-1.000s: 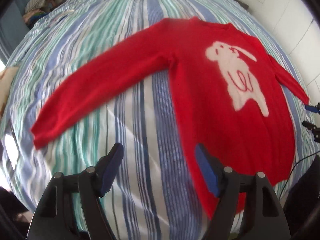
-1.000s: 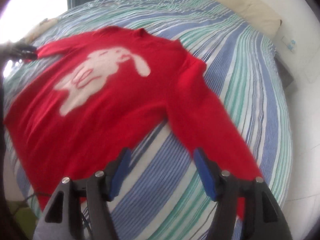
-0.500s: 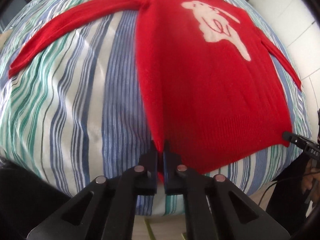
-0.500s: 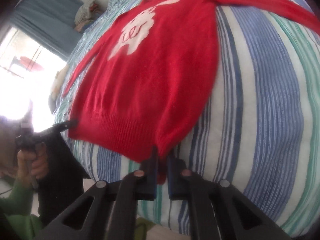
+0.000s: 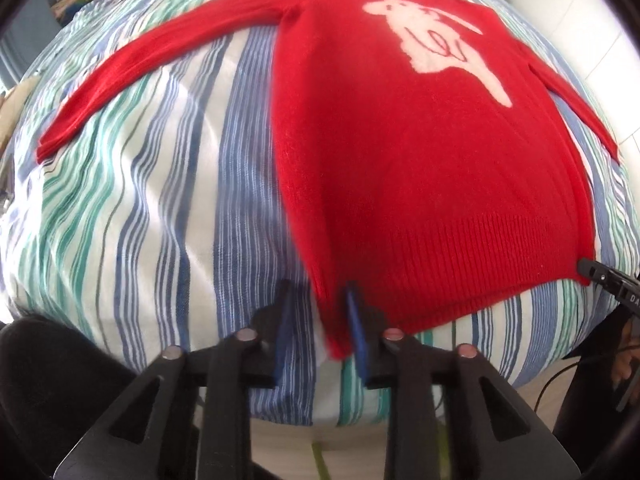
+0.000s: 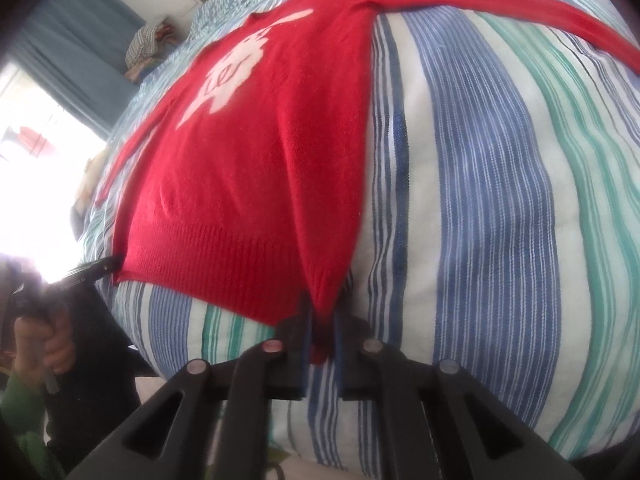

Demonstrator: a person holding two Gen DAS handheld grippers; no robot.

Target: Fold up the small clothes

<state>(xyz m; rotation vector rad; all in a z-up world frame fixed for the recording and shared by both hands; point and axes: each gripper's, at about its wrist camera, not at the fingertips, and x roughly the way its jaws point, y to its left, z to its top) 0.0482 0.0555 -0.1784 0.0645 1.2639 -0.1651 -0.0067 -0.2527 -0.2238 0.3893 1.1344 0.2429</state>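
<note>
A red knitted sweater [image 5: 400,168] with a white rabbit figure [image 5: 436,44] on its chest lies flat, front up, on the blue, green and white striped bed [image 5: 160,184], sleeves spread out to both sides and its ribbed hem at the bed's near edge. The left hand-held gripper [image 5: 320,332] is opening, one hem corner loose between its pads. The right hand-held gripper [image 6: 320,336], opening slightly, pinches the other hem corner.

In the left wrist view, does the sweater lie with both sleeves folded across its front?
No: the red sweater lies flat with both sleeves spread outward on the striped bedcover.
</note>
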